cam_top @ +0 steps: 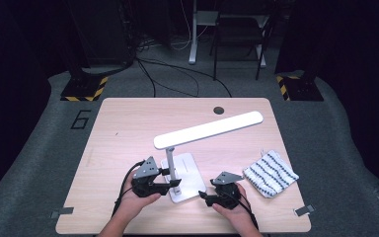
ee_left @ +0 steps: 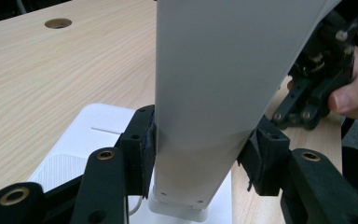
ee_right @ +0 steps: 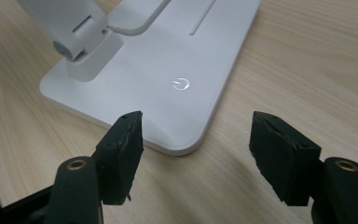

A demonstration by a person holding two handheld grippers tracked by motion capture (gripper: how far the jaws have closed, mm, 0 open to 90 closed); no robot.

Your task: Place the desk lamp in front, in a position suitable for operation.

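Clamping the upright arm of the white flat-based desk lamp (cam_top: 185, 170), the left gripper (cam_top: 170, 183) presses both pads against it. Just beside the base's near corner, the right gripper (cam_top: 203, 197) hovers with fingers spread, holding nothing. Farther right, a blue-striped folded cloth (cam_top: 270, 173) lies on the pale wooden table (cam_top: 123, 133).

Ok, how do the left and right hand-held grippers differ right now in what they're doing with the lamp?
The left hand-held gripper has its pads pressed on both sides of the lamp's upright arm; the right hand-held gripper is open with nothing between its pads. The left one sits at the arm above the lamp base; the right one hovers just off the base's near corner, facing the power symbol. Both are black and hand-held.
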